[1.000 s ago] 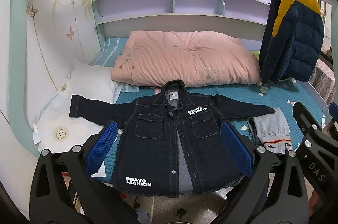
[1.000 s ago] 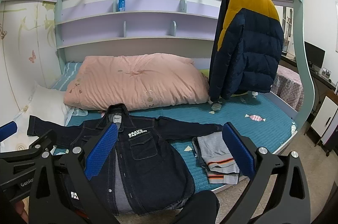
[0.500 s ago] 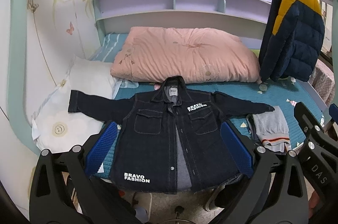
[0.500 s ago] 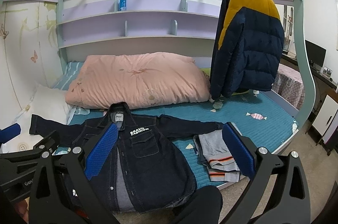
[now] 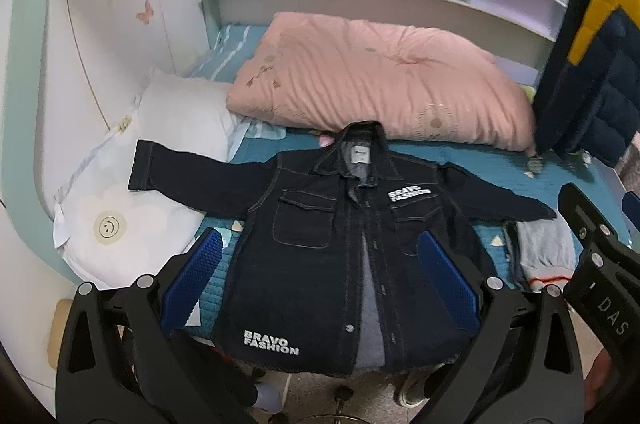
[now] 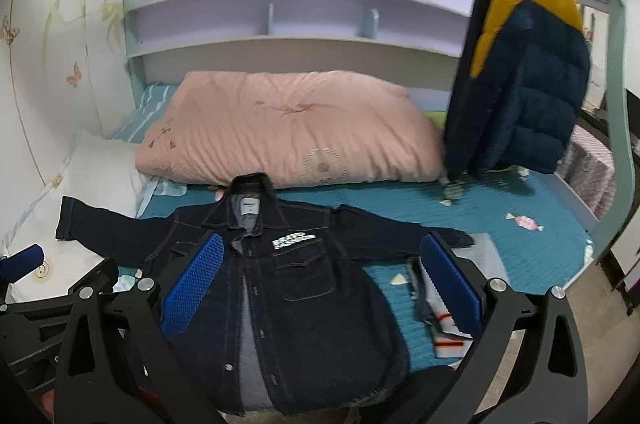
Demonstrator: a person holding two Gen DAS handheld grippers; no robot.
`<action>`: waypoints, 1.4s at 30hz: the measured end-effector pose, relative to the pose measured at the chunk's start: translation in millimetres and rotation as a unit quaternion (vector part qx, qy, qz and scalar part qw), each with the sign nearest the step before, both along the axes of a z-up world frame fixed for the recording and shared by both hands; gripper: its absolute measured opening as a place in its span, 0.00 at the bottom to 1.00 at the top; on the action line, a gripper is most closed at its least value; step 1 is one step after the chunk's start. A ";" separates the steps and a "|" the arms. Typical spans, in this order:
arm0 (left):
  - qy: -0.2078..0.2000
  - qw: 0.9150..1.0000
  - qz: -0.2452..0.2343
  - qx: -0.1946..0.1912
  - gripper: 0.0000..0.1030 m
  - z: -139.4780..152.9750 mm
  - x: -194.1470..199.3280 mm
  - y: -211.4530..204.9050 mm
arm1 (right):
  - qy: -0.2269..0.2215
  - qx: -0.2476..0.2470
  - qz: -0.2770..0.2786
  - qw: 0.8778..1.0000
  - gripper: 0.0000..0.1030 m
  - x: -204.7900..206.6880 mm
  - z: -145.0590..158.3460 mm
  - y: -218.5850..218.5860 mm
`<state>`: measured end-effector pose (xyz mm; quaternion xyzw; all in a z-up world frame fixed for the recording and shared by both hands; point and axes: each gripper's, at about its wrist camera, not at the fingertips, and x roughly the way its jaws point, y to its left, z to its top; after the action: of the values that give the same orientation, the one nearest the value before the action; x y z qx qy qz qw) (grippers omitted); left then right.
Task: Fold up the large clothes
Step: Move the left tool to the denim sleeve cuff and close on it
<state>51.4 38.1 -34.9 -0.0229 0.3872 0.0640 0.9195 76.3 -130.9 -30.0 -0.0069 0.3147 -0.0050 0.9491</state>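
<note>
The dark denim jacket (image 5: 344,256) is seen spread flat, front up, on the teal bedspread (image 5: 492,163), filling the lower centre of the left wrist frame; its long axis runs from the collar near mid-frame down to the hem, which overhangs the bed edge at the bottom. The sleeves are stretched out sideways, one onto the white pillow (image 5: 160,167) at centre left, the other toward the folded grey garment (image 5: 540,248) at lower right. The left gripper (image 5: 320,280) is held with its blue pads wide apart and nothing between them, and the jacket body is framed between them, lying ahead. The right gripper (image 6: 320,280) is likewise spread and empty; in its view the jacket (image 6: 296,288) sits lower left of centre, so the right-frame sleeve is judged nearer to it and the pillow-side sleeve nearer to the left gripper. The hem is partly cut off by the gripper bodies, and the far sleeve cuff in the right wrist view is partly hidden behind a pad. Both views are somewhat blurred, so the stitching and buttons are hard to make out.
</note>
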 end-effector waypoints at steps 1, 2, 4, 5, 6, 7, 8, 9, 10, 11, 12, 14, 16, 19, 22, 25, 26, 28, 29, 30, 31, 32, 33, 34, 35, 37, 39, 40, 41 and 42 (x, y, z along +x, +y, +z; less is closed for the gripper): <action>0.005 1.000 0.004 0.001 0.95 -5.0 8.9 6.6 | 0.004 0.000 0.006 1.000 0.93 8.5 -2.7 5.4; 0.010 1.000 0.008 0.002 0.95 -8.8 15.8 13.1 | 0.008 -0.001 0.011 1.000 0.93 16.3 -5.6 10.8; 0.019 1.000 0.015 0.001 0.95 -15.5 28.6 24.5 | 0.020 -0.006 0.025 0.999 0.93 36.3 -14.5 26.5; 0.027 0.999 0.021 0.000 0.95 -22.0 37.5 34.6 | 0.025 -0.009 0.035 0.999 0.93 47.6 -19.9 36.9; 0.032 0.999 0.026 -0.001 0.95 -26.6 43.4 41.5 | 0.025 -0.006 0.046 0.999 0.93 56.9 -24.8 46.6; 0.039 0.999 0.034 -0.001 0.95 -33.2 50.4 50.5 | 0.029 -0.007 0.052 0.998 0.93 64.7 -28.9 53.4; 0.046 0.998 0.043 -0.001 0.95 -39.1 56.8 60.3 | 0.035 -0.007 0.059 0.998 0.93 74.0 -34.2 62.3; 0.053 0.997 0.052 -0.001 0.95 -45.0 62.0 69.4 | 0.043 -0.007 0.068 0.997 0.93 84.7 -40.9 72.7; 0.061 0.996 0.063 -0.004 0.95 -52.0 69.0 82.2 | 0.050 -0.006 0.077 0.996 0.93 94.9 -47.9 83.1; 0.066 0.995 0.071 -0.006 0.95 -56.8 73.4 91.4 | 0.056 -0.005 0.084 0.995 0.93 101.8 -53.5 90.5; 0.074 0.994 0.085 -0.008 0.95 -64.9 80.4 105.7 | 0.066 -0.007 0.093 0.994 0.93 111.9 -60.8 100.8; 0.084 0.990 0.113 -0.006 0.95 -79.3 91.9 131.6 | 0.082 -0.012 0.108 0.991 0.93 130.0 -75.3 122.0; 0.090 0.987 0.135 -0.002 0.95 -89.8 99.5 151.6 | 0.095 -0.013 0.126 0.987 0.93 143.5 -88.4 140.0; 0.105 0.980 0.170 0.005 0.95 -109.7 113.2 188.7 | 0.120 -0.005 0.151 0.981 0.93 167.6 -109.7 168.5; 0.116 0.974 0.195 0.002 0.95 -127.1 124.7 225.3 | 0.138 0.007 0.175 0.975 0.93 188.8 -129.5 194.3; 0.114 0.972 0.207 -0.016 0.95 -143.0 137.4 264.5 | 0.163 0.032 0.209 0.964 0.92 208.8 -149.6 217.7; 0.107 0.972 0.205 -0.024 0.95 -145.1 139.2 272.7 | 0.174 0.038 0.220 0.959 0.83 216.7 -158.6 226.8; 0.099 0.972 0.212 -0.034 0.95 -150.2 144.3 295.3 | 0.198 0.050 0.232 0.951 0.65 228.6 -173.3 239.7; 0.096 0.972 0.213 -0.040 0.95 -152.8 147.7 302.5 | 0.210 0.062 0.238 0.946 0.52 233.7 -179.8 245.5; 0.093 0.971 0.213 -0.047 0.95 -155.7 151.4 312.9 | 0.232 0.077 0.243 0.939 0.44 241.8 -191.1 251.2; 0.092 0.971 0.216 -0.051 0.95 -158.2 154.4 323.2 | 0.253 0.094 0.247 0.931 0.33 248.9 -201.8 256.0; 0.089 0.970 0.219 -0.055 0.95 -160.9 157.4 332.7 | 0.269 0.106 0.251 0.924 0.27 254.8 -211.9 261.4; 0.089 0.969 0.222 -0.058 0.95 -163.3 160.4 340.9 | 0.280 0.108 0.251 0.920 0.24 259.0 -218.8 265.9; 0.091 0.968 0.225 -0.062 0.95 -166.4 163.7 351.3 | 0.291 0.109 0.252 0.916 0.18 263.7 -227.8 271.6; 0.092 0.968 0.225 -0.066 0.95 -169.2 166.8 360.2 | 0.298 0.119 0.258 0.911 0.13 268.0 -235.5 276.7; 0.095 0.967 0.224 -0.077 0.95 -176.7 175.2 376.5 | 0.316 0.124 0.258 0.905 0.07 275.0 -248.1 284.8; 0.093 0.968 0.218 -0.087 0.95 -182.0 181.7 390.7 | 0.330 0.117 0.248 0.903 0.04 282.2 -262.3 291.6; 0.096 0.967 0.217 -0.087 0.95 -184.4 184.7 395.7 | 0.339 0.114 0.241 0.902 0.02 285.9 -269.6 293.4; 0.100 0.967 0.219 -0.087 0.95 -186.9 187.9 403.6 | 0.350 0.112 0.239 0.899 0.01 289.3 -277.6 296.5; 0.097 0.967 0.218 -0.090 0.95 -188.9 190.5 411.1 | 0.365 0.111 0.242 0.892 0.01 293.2 -288.9 301.3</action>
<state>241.8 449.3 -223.8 -0.1836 0.4640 0.2294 0.8356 369.6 170.4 -319.0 0.0213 0.6264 0.2631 0.7334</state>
